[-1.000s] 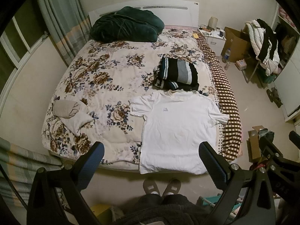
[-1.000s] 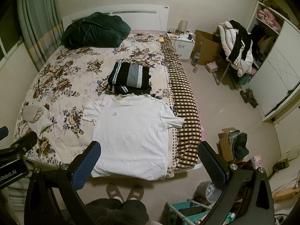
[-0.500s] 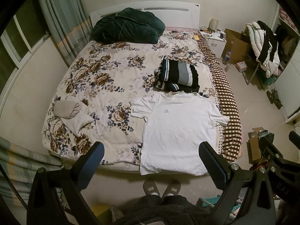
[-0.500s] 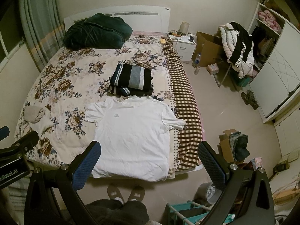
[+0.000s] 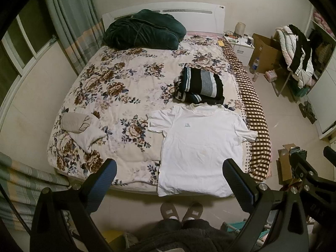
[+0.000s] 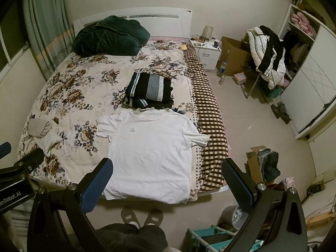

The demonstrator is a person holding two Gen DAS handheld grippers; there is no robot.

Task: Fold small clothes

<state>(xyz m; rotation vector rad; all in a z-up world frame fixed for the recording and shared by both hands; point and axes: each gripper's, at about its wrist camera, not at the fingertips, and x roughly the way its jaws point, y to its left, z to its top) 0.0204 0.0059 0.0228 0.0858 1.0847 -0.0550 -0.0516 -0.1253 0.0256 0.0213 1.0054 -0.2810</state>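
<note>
A white T-shirt [image 5: 199, 145] lies flat, front up, at the foot of the floral bed [image 5: 126, 88], its hem at the bed's edge; it also shows in the right wrist view [image 6: 151, 153]. My left gripper [image 5: 170, 178] is open and empty, held high above the bed's foot edge. My right gripper [image 6: 168, 180] is open and empty, likewise high above the shirt's hem. A folded dark striped garment [image 5: 200, 85] sits just beyond the shirt's collar. Beige and white small clothes [image 5: 82, 128] lie crumpled at the bed's left.
A dark green blanket [image 5: 142, 32] lies by the headboard. A checked blanket [image 6: 208, 130] hangs over the bed's right side. A cardboard box with clothes [image 6: 262, 163], a chair piled with jackets [image 6: 268, 58], a nightstand [image 6: 206, 52] and a teal rack [image 6: 212, 239] stand right. My slippered feet [image 5: 180, 210] face the bed.
Both grippers have lifted or drawn back slightly, so the bed and shirt sit a little lower and farther in view. Nothing on the bed has moved.
</note>
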